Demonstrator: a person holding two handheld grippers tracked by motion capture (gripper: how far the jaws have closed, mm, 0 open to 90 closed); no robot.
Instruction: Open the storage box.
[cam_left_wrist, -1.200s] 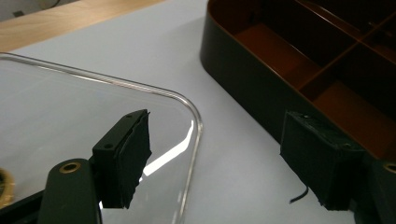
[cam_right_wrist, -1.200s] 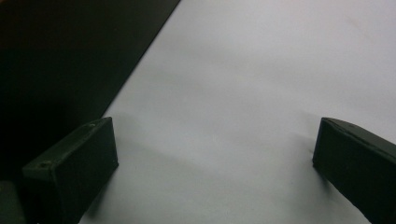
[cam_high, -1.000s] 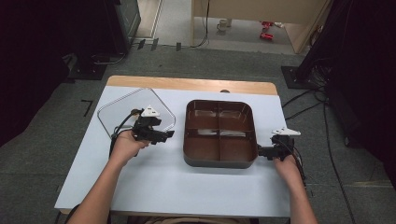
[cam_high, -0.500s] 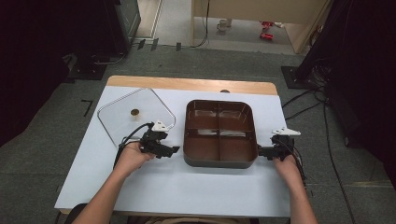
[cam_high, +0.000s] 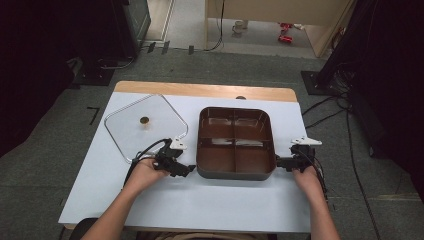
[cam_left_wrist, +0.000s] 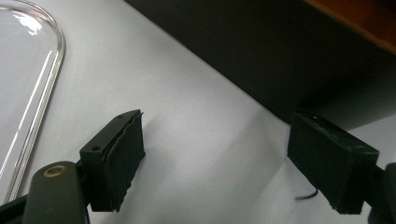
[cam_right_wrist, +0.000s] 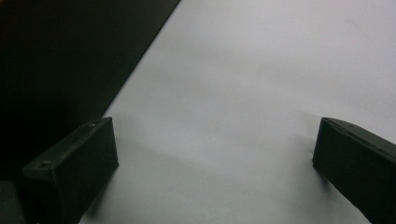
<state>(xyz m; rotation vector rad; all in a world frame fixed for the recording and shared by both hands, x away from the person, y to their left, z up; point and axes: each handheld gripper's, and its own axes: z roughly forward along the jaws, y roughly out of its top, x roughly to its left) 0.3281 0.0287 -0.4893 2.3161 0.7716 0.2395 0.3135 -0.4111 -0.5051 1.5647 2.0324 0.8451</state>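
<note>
The left gripper (cam_high: 187, 169) sits low on the white table (cam_high: 210, 200), just beside the near left corner of the brown four-part pot (cam_high: 235, 142). A second ago it was up at the glass lid (cam_high: 145, 125); it has since swung away from it and dropped towards the pot. The lid lies flat on the table to the pot's left, apart from it, nothing touching it now. In the left gripper view the jaws stand wide, bare table between them, the pot's dark wall just ahead and the lid's rim off to the side. They have just been opening, and nothing is in them.

Over on the other side, the right gripper (cam_high: 279, 162) waits at the pot's near right corner, in the same spot as a second ago. The right gripper view shows its jaws wide apart too, only white table between them, the dark wall of the pot along one side.

So the lid looks done with, and both hands now flank the pot. My read: a two-handed grab on its sides comes next, and the left one needs to close in a touch first.
</note>
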